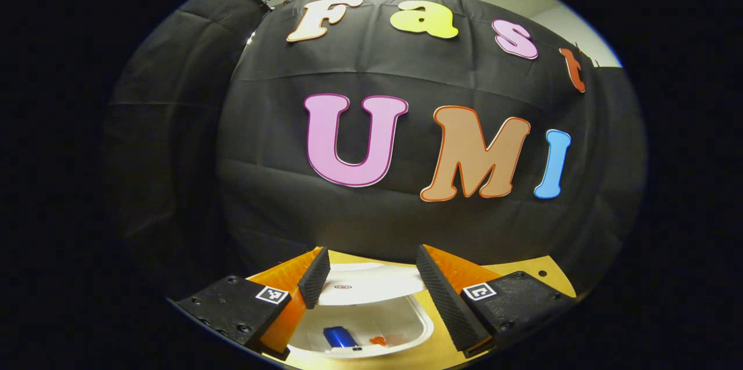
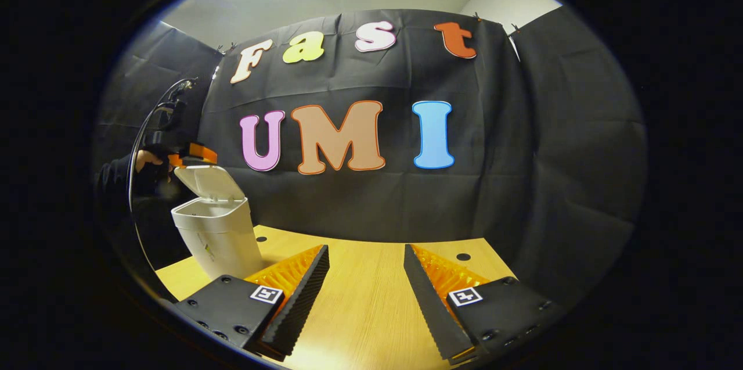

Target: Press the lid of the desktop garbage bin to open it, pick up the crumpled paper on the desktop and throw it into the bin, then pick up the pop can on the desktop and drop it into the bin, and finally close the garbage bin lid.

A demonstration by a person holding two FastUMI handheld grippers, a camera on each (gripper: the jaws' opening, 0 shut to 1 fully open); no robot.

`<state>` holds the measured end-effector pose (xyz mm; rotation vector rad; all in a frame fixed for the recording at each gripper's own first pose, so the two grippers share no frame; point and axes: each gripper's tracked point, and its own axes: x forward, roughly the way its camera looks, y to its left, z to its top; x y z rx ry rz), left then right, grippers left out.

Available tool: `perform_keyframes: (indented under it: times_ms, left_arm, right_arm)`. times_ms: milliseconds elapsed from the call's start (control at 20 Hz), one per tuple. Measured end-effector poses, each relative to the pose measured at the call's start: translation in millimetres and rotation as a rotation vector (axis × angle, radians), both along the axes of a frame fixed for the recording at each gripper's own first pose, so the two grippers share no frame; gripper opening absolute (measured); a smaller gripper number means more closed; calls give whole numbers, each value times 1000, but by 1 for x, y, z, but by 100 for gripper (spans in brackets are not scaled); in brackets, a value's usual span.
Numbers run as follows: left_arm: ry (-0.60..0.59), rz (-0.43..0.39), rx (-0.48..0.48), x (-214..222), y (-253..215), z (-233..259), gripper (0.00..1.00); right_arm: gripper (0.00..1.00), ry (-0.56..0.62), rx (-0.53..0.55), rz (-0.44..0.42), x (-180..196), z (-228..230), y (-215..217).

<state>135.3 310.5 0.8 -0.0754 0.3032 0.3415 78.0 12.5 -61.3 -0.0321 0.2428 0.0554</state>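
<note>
In the left gripper view the left gripper (image 1: 371, 288) is hovering over the open bin (image 1: 418, 329), jaws spread wide and gripping nothing, and the blue pop can (image 1: 339, 336) is lying inside, just below and between the jaws, so I'd say the dropping is done. In the right gripper view the right gripper (image 2: 365, 288) is idling with jaws wide and empty over the desk (image 2: 365, 312), with the bin's lid (image 2: 210, 182) standing up off to their left, so closing looks like what's left.
</note>
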Motion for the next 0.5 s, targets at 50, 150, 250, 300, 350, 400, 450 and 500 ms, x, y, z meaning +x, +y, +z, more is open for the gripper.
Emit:
perform_keyframes:
  times_ms: [50,150,250,300,350,400,450,500]
  left_arm:
    - [4,2,10,-7,-2,-4,94]
    - [5,-1,31,-19,-8,-12,98]
    - [17,-10,62,-28,-14,-25,96]
    - [30,-9,69,-32,-15,-32,96]
    - [49,-9,67,-37,-17,-42,96]
    - [57,-8,63,-40,-18,-48,96]
    - [67,-7,52,-42,-19,-54,98]
    - [79,-7,44,-45,-20,-62,96]
  right_arm:
    - [88,1,3,1,0,-1,-1]
    - [88,10,10,4,0,-4,-1]
    - [88,14,16,8,-1,-6,-2]
    - [88,16,17,10,-1,-6,0]
    - [88,16,19,13,0,-6,1]
    - [88,16,18,16,0,-6,2]
    - [88,17,17,19,1,-7,4]
    - [88,19,15,23,0,-8,5]
